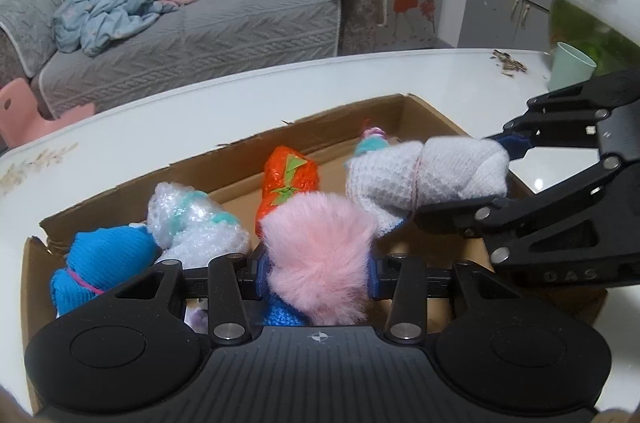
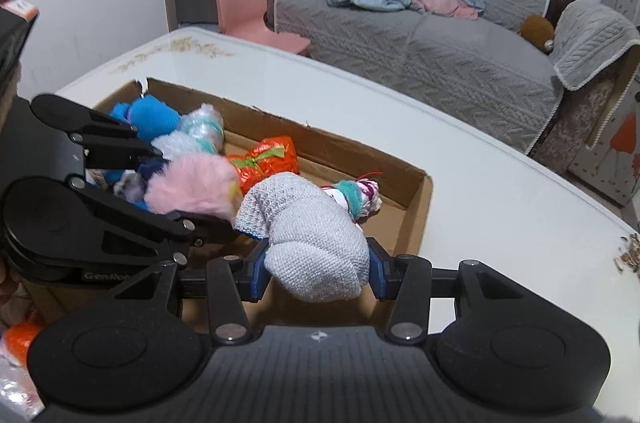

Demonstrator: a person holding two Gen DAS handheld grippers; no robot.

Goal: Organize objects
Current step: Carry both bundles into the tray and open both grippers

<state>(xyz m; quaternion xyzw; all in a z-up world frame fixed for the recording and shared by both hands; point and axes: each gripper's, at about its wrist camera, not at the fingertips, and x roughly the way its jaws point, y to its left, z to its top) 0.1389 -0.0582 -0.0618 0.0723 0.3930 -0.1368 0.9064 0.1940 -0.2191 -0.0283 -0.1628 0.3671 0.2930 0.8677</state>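
1. The left tongs (image 1: 318,273) are clamped on a fluffy pink bundle (image 1: 316,255), held low in the middle of the left wrist view, over the near part of the cardboard box (image 1: 360,111).
2. The right tongs (image 2: 318,273) are clamped on a white knitted bundle (image 2: 316,247), at the lower centre of the right wrist view, also over the box and just beside the pink one.
3. Already lying in the box: a blue knitted bundle (image 1: 104,259) and a bubble-wrapped bundle (image 1: 196,223) toward the left of the left wrist view, an orange foil bundle (image 1: 290,183) in the middle, and a small striped bundle (image 2: 358,197) near the far corner.
4. The box sits on the white desk (image 1: 160,127), which fills the middle of both views.
5. The step in hand looks like placing: both bundles are carried to the box but not yet set down.
6. The next move calls for lowering each bundle onto bare cardboard, likely between the orange and striped ones, then parting the tongs without knocking neighbours.
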